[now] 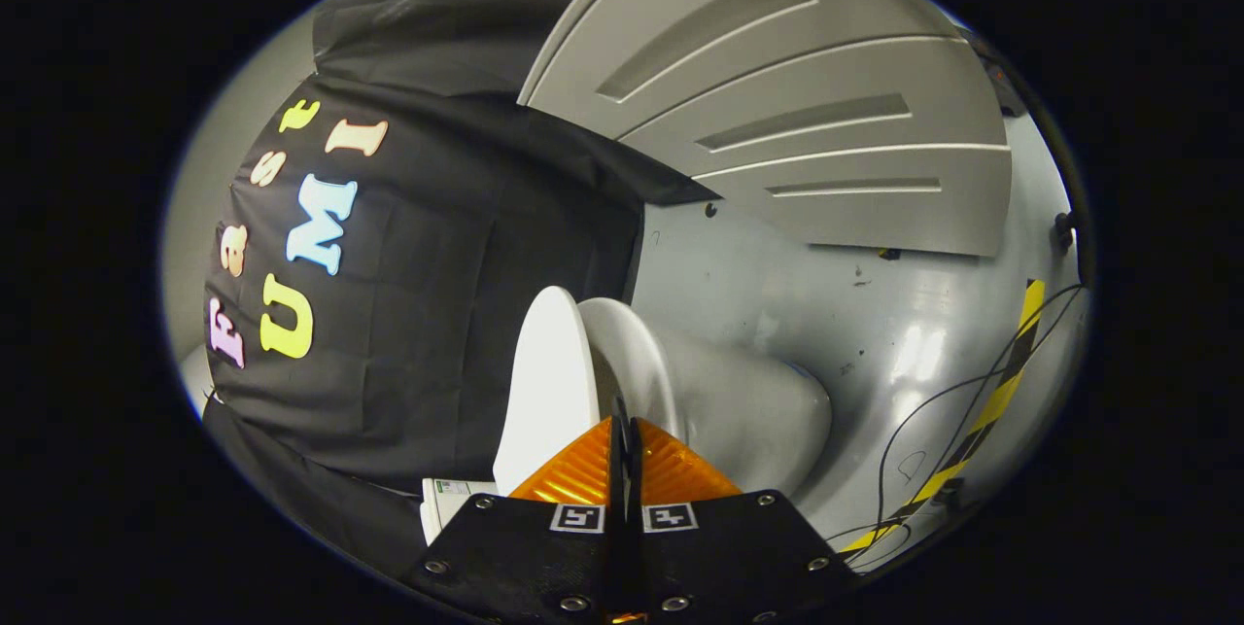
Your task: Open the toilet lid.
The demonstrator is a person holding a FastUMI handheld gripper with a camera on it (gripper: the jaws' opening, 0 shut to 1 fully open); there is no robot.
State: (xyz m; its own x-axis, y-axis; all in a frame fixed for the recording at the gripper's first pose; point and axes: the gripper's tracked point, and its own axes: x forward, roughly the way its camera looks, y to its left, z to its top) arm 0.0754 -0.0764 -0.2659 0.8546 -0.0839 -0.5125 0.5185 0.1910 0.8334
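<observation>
The tongs point(622, 431) are drawn together with barely a slit between their fingers and nothing held in them. Just ahead of the fingertips stands the smooth white plastic toilet lid point(546, 382), raised away from the white oval seat point(637, 363) beside it. Beyond lies the glossy grey floor point(875, 333), with a yellow-and-black striped tape strip point(982, 411) and thin black cables point(904, 450) off to one side.

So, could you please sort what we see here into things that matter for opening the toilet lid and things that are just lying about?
For the job:
- toilet lid, already raised, just ahead of the fingers
- toilet bowl, beyond the lid
- gripper, fingers together with nothing visibly between them

Just lying about:
- cables on the floor
- striped tape on the floor
- grey panel above
</observation>
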